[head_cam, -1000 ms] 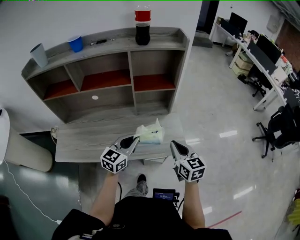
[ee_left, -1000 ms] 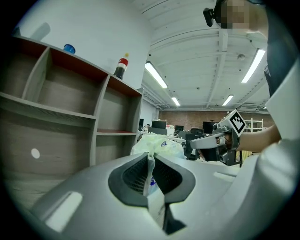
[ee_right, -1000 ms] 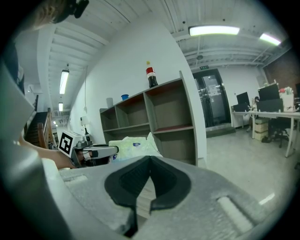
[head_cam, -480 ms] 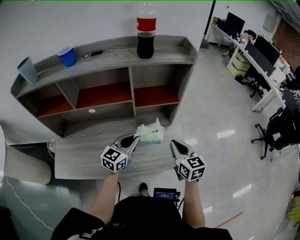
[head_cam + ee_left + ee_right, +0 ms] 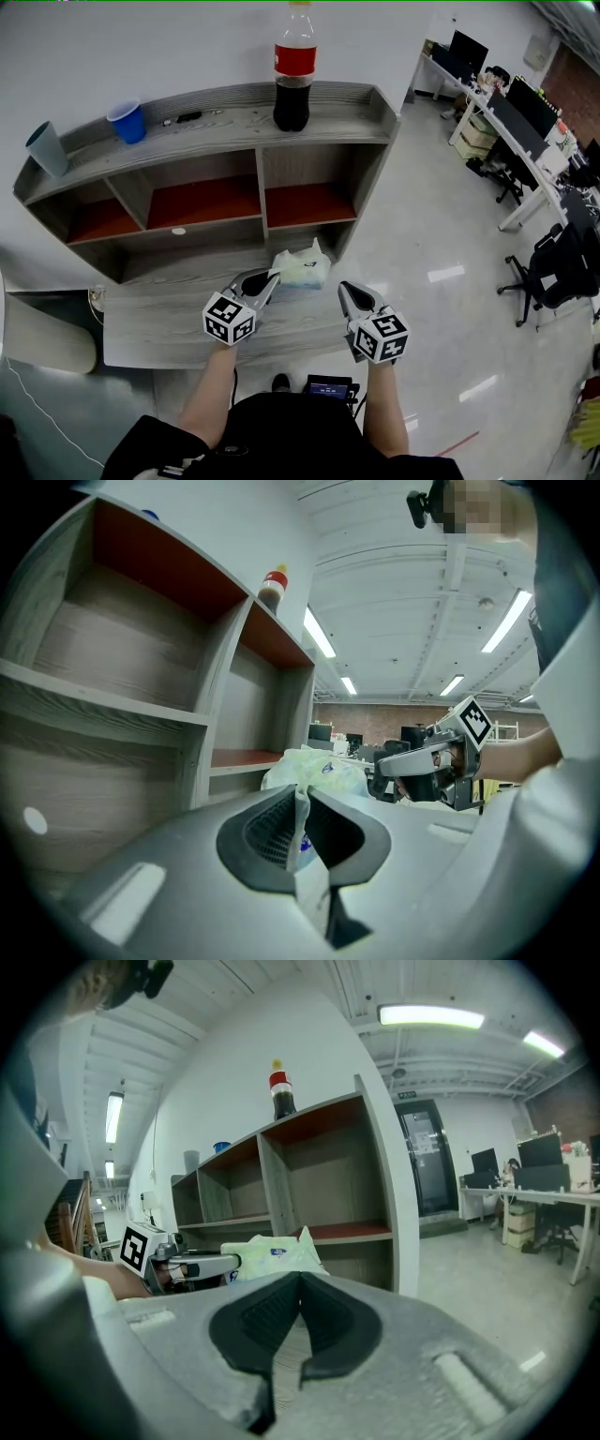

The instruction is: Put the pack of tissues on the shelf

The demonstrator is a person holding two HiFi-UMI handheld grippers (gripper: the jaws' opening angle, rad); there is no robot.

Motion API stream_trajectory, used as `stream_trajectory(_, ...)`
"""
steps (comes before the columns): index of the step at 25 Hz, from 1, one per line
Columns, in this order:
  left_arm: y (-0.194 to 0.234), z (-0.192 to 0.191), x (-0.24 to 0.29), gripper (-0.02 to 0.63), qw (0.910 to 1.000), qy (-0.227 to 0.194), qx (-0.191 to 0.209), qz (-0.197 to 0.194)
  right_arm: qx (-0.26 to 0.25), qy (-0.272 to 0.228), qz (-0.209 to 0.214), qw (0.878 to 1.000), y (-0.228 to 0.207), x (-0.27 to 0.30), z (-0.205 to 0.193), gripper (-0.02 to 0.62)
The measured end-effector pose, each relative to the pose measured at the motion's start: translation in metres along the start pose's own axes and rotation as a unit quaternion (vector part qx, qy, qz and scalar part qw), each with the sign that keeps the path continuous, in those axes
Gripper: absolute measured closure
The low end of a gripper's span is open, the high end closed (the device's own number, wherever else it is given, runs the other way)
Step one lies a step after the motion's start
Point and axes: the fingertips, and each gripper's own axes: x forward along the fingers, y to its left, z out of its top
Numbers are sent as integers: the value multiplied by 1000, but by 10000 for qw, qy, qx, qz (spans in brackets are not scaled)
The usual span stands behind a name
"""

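A pale green pack of tissues [image 5: 302,268] hangs over the low grey bench [image 5: 159,323] in front of the shelf unit [image 5: 258,155]. My left gripper [image 5: 272,277] is shut on the wrapper's left end; the thin plastic is pinched between the pads [image 5: 298,827], with the pack [image 5: 314,767] bulging beyond them. My right gripper [image 5: 343,291] is shut and holds nothing, just right of the pack and a little nearer me. In the right gripper view the pack [image 5: 267,1252] sits ahead, with the left gripper [image 5: 232,1262] holding it from the left.
A cola bottle [image 5: 292,67], a blue cup [image 5: 125,121], a grey cup [image 5: 47,148] and a small dark object [image 5: 188,117] stand on the shelf unit's top board. The compartments [image 5: 300,169] show red floors. Desks and office chairs [image 5: 548,272] stand at the right.
The view has shifted: the shelf unit now lies lower and nearer in the head view. Both grippers and the held pack keep the same spot in the picture.
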Motion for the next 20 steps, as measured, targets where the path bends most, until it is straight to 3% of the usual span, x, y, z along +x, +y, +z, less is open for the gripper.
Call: stream_trajectory(20, -12, -7, 15, 594, 9992, 99, 6, 381, 105, -64, 386, 9992, -25, 0, 6, 595)
